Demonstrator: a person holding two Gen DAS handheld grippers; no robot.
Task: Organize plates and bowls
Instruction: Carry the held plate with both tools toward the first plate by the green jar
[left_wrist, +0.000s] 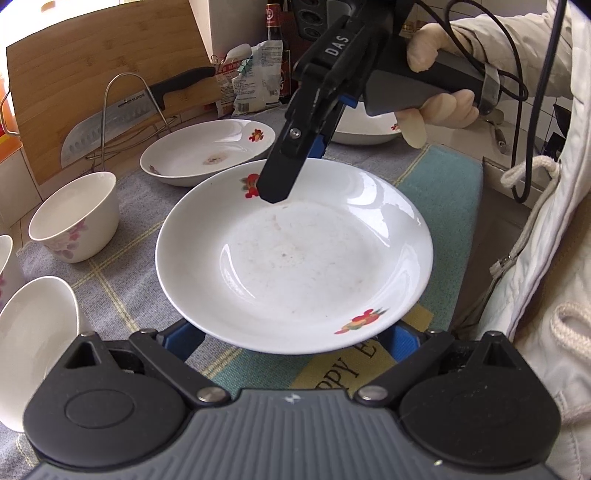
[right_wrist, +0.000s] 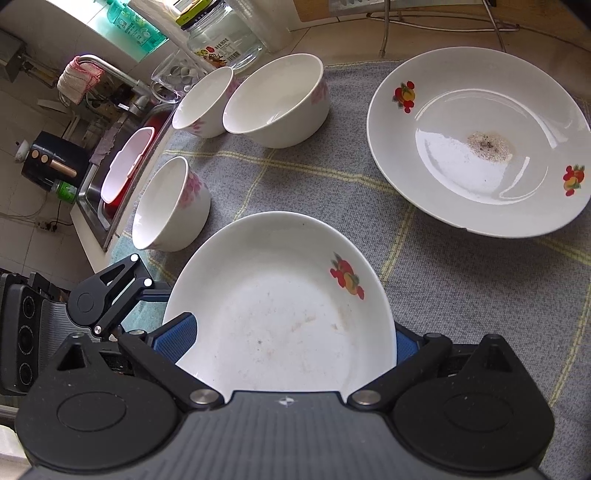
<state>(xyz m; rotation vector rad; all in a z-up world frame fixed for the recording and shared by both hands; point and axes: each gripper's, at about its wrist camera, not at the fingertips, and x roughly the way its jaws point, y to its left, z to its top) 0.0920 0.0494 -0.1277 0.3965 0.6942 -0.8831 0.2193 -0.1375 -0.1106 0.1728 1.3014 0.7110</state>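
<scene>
A white plate with fruit prints (left_wrist: 295, 258) is held up over the mat between both grippers; it also shows in the right wrist view (right_wrist: 288, 314). My left gripper (left_wrist: 291, 343) is shut on its near rim, fingers mostly hidden under it. My right gripper (left_wrist: 275, 192) is shut on its far rim; in its own view (right_wrist: 295, 354) the blue pads flank the plate. A second plate (right_wrist: 480, 144) with a brown stain lies on the grey mat, also in the left wrist view (left_wrist: 207, 151). Three white bowls (right_wrist: 275, 99) (right_wrist: 203, 103) (right_wrist: 170, 203) stand to the left.
A third plate (left_wrist: 365, 129) lies behind the right gripper. A cleaver (left_wrist: 107, 125) on a wire rack, a cutting board (left_wrist: 92, 74), bottles and packets stand at the back. A sink (right_wrist: 110, 177) and a glass jar (right_wrist: 221, 37) lie beyond the bowls.
</scene>
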